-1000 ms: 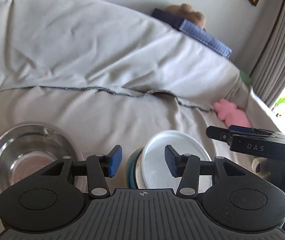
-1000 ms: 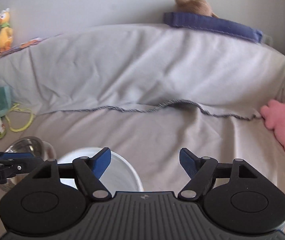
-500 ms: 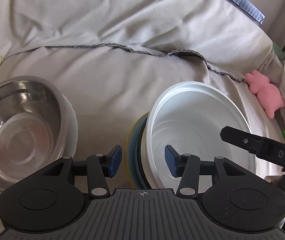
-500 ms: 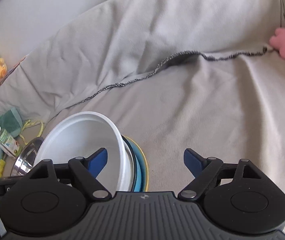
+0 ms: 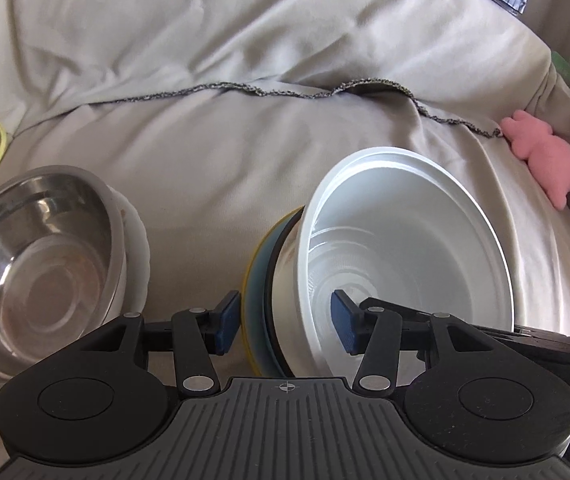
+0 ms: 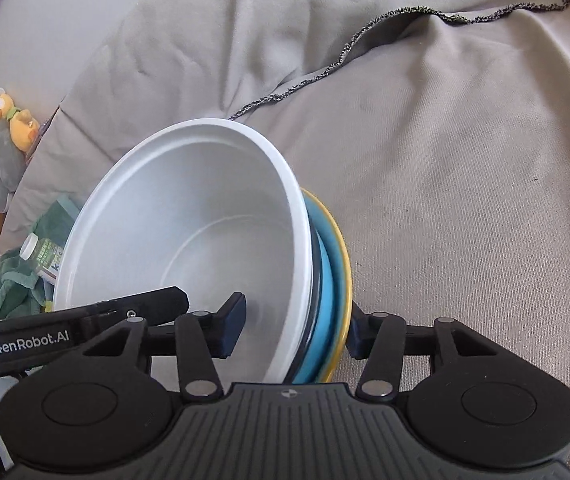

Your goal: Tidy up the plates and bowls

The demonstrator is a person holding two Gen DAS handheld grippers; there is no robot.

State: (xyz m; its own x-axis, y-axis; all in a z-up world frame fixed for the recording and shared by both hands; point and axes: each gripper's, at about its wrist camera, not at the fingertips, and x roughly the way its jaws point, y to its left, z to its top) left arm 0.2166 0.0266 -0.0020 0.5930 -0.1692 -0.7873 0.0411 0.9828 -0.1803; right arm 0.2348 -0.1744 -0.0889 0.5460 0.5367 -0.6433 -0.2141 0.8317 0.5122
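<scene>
White plastic bowl (image 6: 189,224), nested on blue and yellow plates (image 6: 331,276) on the grey-sheeted bed, is now straddled by both claws: right claw (image 6: 293,330) has just narrowed around the stack's three-o'clock rim, left claw (image 5: 285,326) spread at nine o'clock, suggesting a lift.

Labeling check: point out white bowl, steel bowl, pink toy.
white bowl (image 5: 413,248), left wrist view, inner wall
steel bowl (image 5: 41,264), left wrist view, inside bottom
pink toy (image 5: 545,160), left wrist view, body

Two bowls (image 5: 409,248) (image 5: 41,256), two plates (image 6: 327,264) (image 6: 345,264)
</scene>
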